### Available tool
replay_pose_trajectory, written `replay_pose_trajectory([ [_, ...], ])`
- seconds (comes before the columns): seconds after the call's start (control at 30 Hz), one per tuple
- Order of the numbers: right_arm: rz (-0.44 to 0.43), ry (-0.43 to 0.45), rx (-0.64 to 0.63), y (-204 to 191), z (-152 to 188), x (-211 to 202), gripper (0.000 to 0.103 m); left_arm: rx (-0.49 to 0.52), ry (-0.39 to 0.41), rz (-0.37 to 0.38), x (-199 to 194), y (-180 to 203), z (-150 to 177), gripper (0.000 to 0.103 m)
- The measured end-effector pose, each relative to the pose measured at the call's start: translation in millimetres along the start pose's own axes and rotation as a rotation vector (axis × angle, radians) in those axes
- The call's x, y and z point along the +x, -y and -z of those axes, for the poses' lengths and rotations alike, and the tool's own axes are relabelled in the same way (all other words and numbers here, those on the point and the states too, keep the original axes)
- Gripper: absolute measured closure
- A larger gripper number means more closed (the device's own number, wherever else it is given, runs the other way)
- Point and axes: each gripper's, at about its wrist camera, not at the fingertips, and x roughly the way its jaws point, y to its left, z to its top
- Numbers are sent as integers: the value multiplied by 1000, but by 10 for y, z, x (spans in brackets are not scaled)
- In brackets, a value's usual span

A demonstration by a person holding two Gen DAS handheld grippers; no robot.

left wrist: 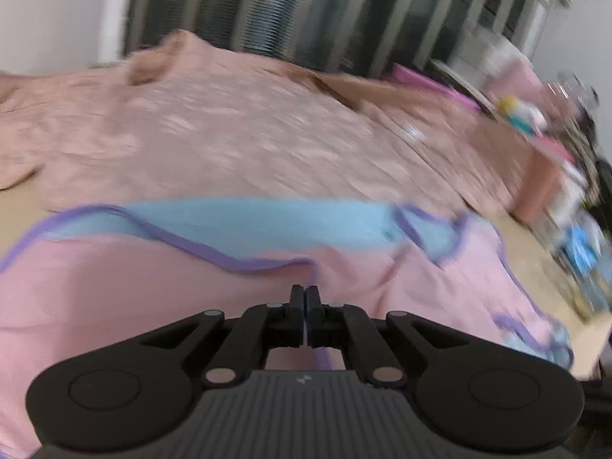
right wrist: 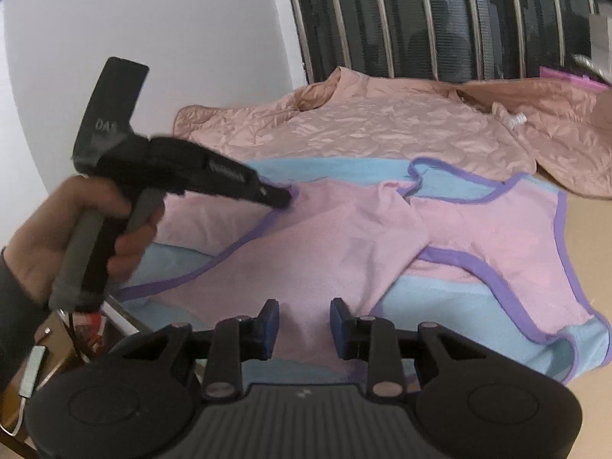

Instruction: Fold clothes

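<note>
A pink garment (right wrist: 344, 244) with light blue panels and purple trim lies spread on the table; it also fills the lower left wrist view (left wrist: 153, 287). My left gripper (left wrist: 305, 294) is shut on the garment's purple-trimmed edge; in the right wrist view its tip (right wrist: 281, 199) pinches that edge at the garment's far left side. My right gripper (right wrist: 304, 319) is open and empty, its blue pads just above the pink cloth near the front edge. The left wrist view is blurred by motion.
A quilted peach jacket (right wrist: 382, 130) lies behind the garment, against a dark barred window (right wrist: 440, 19). The tan tabletop (right wrist: 585, 229) shows at the right. Cluttered small objects (left wrist: 535, 114) sit at the far right. A white wall (right wrist: 153, 38) stands at the left.
</note>
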Motion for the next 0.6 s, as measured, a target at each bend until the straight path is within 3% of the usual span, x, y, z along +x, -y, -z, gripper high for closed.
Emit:
replay_pose_trajectory([
  [0.13, -20, -8, -54, -69, -22, 50, 75, -41, 5, -26, -23, -263, -95, 102],
  [0.2, -47, -10, -60, -88, -53, 67, 74, -35, 9, -36, -59, -287, -95, 95],
  [0.27, -34, 1, -53, -54, -87, 54, 74, -45, 5, -14, -46, -293, -118, 47],
  [0.3, -27, 7, -49, -37, -104, 46, 74, -55, -5, -1, -4, -300, -151, 44],
  [0.4, -7, 21, -34, 26, -152, 32, 74, -86, -35, 39, 119, -321, -252, 48],
  [0.43, -3, 23, -28, 54, -166, 32, 74, -96, -45, 52, 161, -328, -285, 57],
  [0.47, 2, 25, -21, 83, -179, 33, 74, -113, -55, 50, 225, -319, -315, 82],
  [0.5, 0, 23, -22, 83, -183, 46, 74, -130, -65, 47, 290, -310, -344, 97],
  [0.6, 1, 4, -40, 48, -157, 101, 74, -165, 2, 1, 227, -379, -327, 101],
])
